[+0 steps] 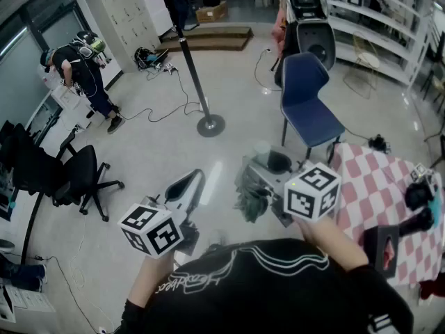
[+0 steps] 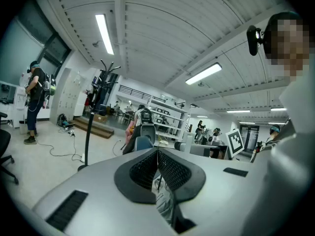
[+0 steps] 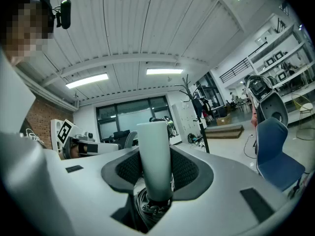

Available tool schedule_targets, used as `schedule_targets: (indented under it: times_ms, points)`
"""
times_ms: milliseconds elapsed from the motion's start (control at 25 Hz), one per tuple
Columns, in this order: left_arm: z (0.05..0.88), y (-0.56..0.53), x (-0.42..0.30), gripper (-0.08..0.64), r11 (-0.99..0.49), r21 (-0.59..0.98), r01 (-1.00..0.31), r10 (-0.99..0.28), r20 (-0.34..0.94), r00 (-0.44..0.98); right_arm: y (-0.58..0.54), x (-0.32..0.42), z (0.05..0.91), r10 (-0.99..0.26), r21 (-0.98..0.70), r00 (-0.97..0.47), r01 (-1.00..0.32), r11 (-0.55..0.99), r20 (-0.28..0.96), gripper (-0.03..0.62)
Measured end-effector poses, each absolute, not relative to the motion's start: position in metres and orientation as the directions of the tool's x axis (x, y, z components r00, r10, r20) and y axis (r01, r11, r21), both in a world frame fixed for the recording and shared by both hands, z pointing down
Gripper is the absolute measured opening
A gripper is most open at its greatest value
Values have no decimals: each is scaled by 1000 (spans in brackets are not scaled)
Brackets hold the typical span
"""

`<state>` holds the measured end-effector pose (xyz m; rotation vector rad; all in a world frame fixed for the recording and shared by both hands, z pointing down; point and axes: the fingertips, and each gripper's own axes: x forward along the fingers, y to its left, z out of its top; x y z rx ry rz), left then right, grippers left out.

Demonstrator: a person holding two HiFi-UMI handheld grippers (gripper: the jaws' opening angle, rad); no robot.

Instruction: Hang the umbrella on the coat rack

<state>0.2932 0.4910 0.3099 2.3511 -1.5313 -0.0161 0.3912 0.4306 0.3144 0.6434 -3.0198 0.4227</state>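
Observation:
A folded grey-green umbrella (image 1: 250, 195) with a pale cylindrical handle (image 3: 153, 141) hangs low in front of me. My right gripper (image 1: 270, 163) is shut on that handle, which stands upright between its jaws in the right gripper view, with the fabric bunched below. My left gripper (image 1: 195, 179) is shut with nothing between its pads, just left of the umbrella. The black coat rack (image 1: 192, 65) stands a few steps ahead on a round base (image 1: 210, 125), with dark things hung at its top. It also shows as the coat rack (image 2: 90, 124) in the left gripper view and the coat rack (image 3: 197, 114) in the right.
A blue chair (image 1: 306, 103) stands ahead right, near a table with a red-and-white checked cloth (image 1: 375, 186). A black office chair (image 1: 78, 176) is at the left. A person (image 1: 85, 68) stands far left. Cables (image 1: 163, 110) trail on the floor by the rack's base.

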Motion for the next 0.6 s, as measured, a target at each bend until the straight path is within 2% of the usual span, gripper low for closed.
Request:
schedule_targets:
  times_ms: [600]
  points:
    - [318,472,290,0,-355,318,-879,-884,191,426,412,387,334,-396,-281,-912,-409,868,105,163]
